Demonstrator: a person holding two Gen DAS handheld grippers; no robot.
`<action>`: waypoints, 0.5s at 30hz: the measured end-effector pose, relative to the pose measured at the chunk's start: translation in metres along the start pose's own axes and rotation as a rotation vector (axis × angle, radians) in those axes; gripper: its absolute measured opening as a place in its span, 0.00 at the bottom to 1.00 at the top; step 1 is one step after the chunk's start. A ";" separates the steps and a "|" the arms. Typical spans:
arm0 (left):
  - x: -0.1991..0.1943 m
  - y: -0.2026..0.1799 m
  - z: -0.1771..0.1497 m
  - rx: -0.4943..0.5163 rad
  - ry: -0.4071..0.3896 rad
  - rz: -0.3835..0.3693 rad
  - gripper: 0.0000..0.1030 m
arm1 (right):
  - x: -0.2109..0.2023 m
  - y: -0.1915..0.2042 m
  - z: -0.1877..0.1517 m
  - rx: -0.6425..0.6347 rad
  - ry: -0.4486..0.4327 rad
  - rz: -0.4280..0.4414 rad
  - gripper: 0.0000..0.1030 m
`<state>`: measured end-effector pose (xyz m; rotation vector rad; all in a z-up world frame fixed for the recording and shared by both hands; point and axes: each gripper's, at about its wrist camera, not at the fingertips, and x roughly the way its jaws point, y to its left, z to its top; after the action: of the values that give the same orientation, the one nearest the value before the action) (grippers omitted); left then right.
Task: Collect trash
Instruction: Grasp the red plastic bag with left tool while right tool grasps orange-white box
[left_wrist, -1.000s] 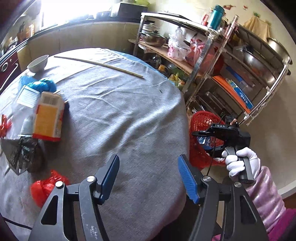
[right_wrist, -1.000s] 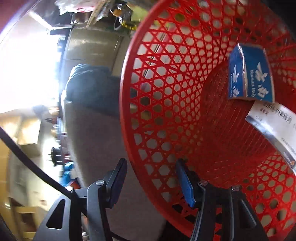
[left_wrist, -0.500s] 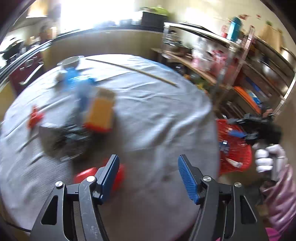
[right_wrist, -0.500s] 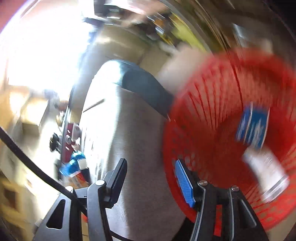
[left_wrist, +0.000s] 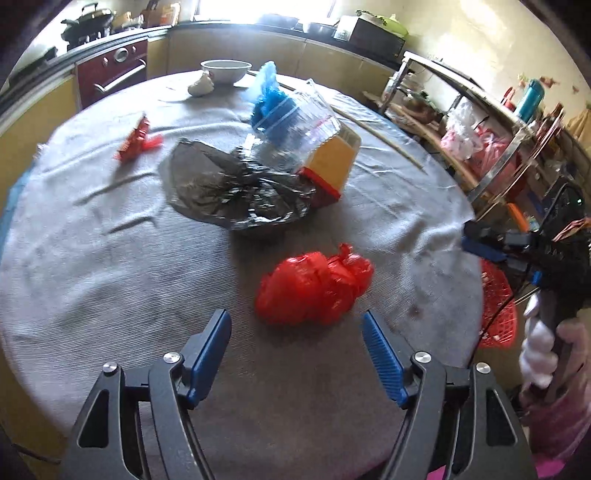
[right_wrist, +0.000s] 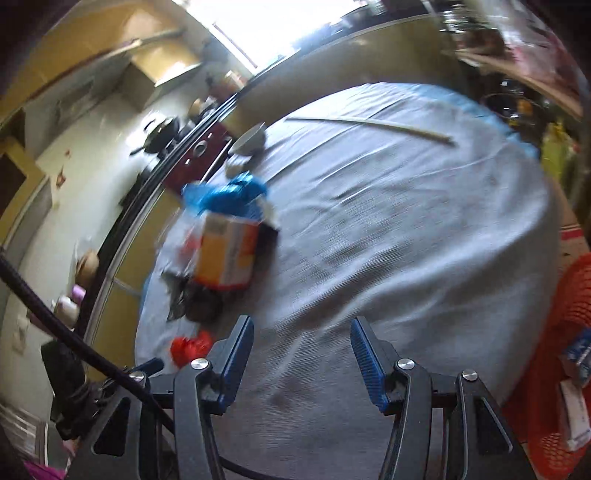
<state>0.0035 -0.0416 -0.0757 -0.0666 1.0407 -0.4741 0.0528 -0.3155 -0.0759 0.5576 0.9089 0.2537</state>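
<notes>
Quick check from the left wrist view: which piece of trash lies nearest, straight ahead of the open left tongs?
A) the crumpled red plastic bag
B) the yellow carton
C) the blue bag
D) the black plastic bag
A: the crumpled red plastic bag lies on the grey tablecloth just beyond the open left tongs, nearer than the other trash.

Handheld two-finger grippers and the operator's gloved hand.

Left gripper (left_wrist: 295, 350): black angular linkage arms with triangular cut-outs, silver round screw heads at the pivots, and blue ribbed pads (left_wrist: 382, 360) lining the inner face of each black finger. Right gripper (right_wrist: 301, 354): same black frame, silver screws and blue ribbed pads (right_wrist: 365, 360); a thick black cable (right_wrist: 74, 341) runs diagonally past its left side. In the left wrist view it appears as a black pistol-grip body. Hand (left_wrist: 537, 354) on that grip: white glove, shiny pale pink sleeve (left_wrist: 561, 417) with a magenta edge.
</notes>
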 end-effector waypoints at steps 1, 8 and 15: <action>0.005 0.000 0.003 0.002 -0.002 -0.012 0.73 | 0.002 0.006 -0.001 -0.008 0.006 -0.001 0.57; 0.028 0.000 0.012 0.014 -0.010 -0.087 0.73 | 0.022 0.050 0.031 -0.001 0.062 0.101 0.58; 0.042 0.006 0.009 -0.003 -0.015 -0.167 0.64 | 0.085 0.081 0.056 0.000 0.139 0.075 0.59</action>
<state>0.0309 -0.0548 -0.1064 -0.1609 1.0255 -0.6224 0.1501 -0.2312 -0.0609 0.5795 1.0241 0.3637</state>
